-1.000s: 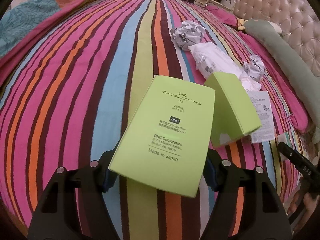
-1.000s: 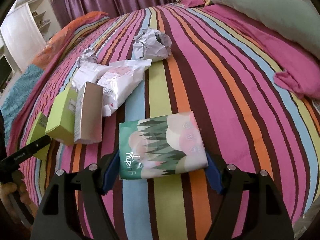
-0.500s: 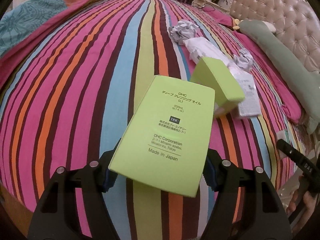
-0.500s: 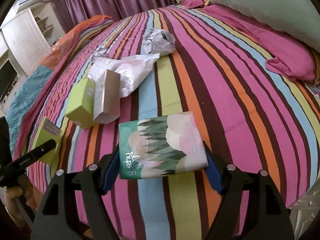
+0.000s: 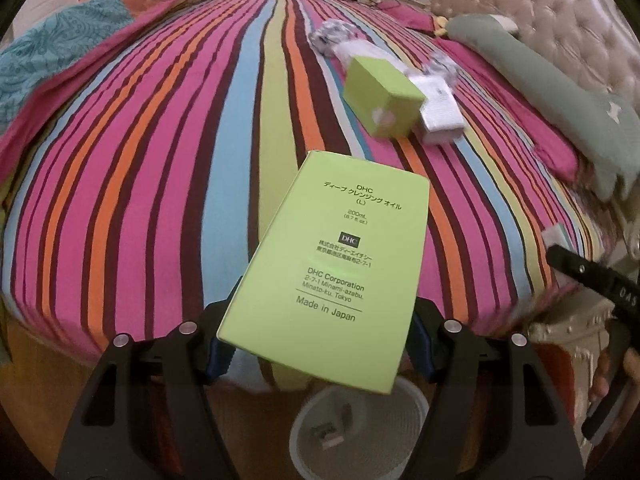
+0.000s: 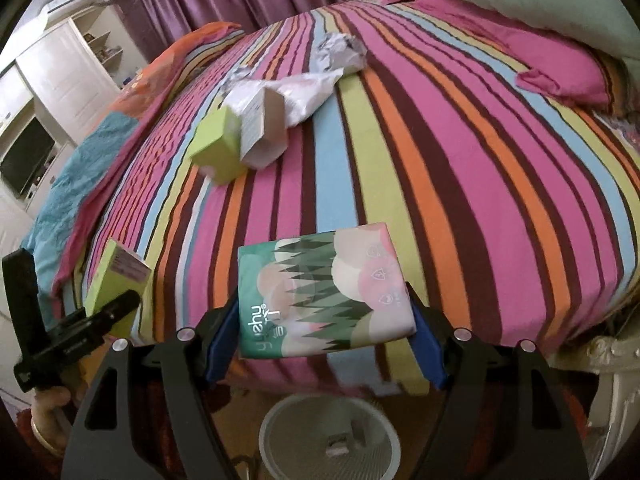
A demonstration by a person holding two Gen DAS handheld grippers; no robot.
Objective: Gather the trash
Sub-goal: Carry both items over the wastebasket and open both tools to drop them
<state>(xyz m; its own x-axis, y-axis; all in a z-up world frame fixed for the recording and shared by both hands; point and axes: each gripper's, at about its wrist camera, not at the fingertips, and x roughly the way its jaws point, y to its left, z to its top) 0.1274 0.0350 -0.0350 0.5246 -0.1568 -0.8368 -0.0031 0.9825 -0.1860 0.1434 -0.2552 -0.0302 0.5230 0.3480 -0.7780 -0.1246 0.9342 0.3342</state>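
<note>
boxes and crumpled paper lie on the bed; bin stands below its edge.

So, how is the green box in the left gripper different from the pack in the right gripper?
The green box is plain lime cardboard with black printed text; the tissue pack is soft and carries a forest picture. The box has sharp flat edges, the pack rounded, bulging ones. Both are clamped between gripper pads and held above a white bin.

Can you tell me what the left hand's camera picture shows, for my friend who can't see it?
The left gripper holds a big green box over a round white bin on the floor. Behind them is a bed with a bright striped cover, where a smaller green box, a white box and crumpled paper lie.
</note>
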